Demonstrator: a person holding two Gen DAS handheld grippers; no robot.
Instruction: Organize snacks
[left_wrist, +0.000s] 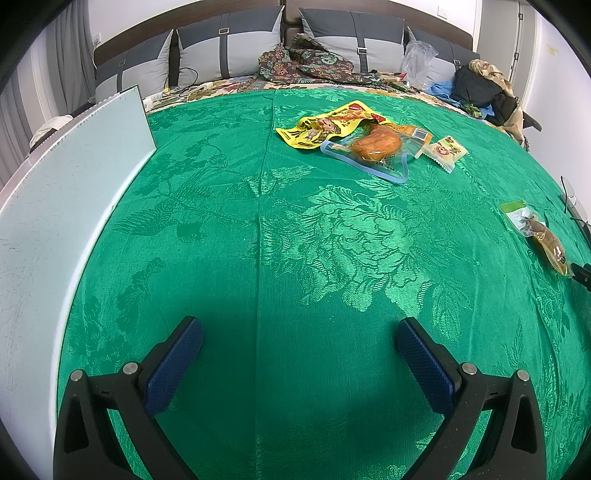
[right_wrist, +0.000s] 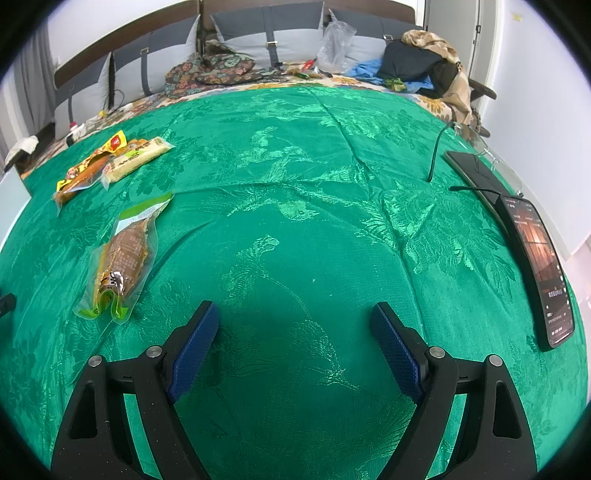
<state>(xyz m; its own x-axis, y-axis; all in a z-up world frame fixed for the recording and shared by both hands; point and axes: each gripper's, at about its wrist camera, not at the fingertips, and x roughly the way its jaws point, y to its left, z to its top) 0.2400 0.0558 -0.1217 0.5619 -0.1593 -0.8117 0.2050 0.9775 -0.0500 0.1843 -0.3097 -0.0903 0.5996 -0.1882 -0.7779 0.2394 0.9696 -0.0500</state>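
Note:
Several snack packets lie on a green patterned cloth (left_wrist: 258, 240). In the left wrist view a yellow packet (left_wrist: 325, 123), a clear bag with an orange bun (left_wrist: 375, 147) and a small cream packet (left_wrist: 445, 151) sit together far ahead. A green-topped sausage packet (left_wrist: 535, 230) lies at the right. My left gripper (left_wrist: 299, 334) is open over bare cloth. In the right wrist view the sausage packet (right_wrist: 123, 258) lies just left of my open right gripper (right_wrist: 294, 318). Farther left are a yellow packet (right_wrist: 86, 168) and a cream packet (right_wrist: 136, 157).
A white board (left_wrist: 55, 206) stands along the left edge. A lit phone (right_wrist: 539, 266), a dark tablet (right_wrist: 476, 173) and a cable (right_wrist: 436, 155) lie at the right. Pillows (left_wrist: 229, 44), a patterned fabric (left_wrist: 306, 62), a plastic bag (right_wrist: 334, 40) and clothes (right_wrist: 424, 59) fill the far end.

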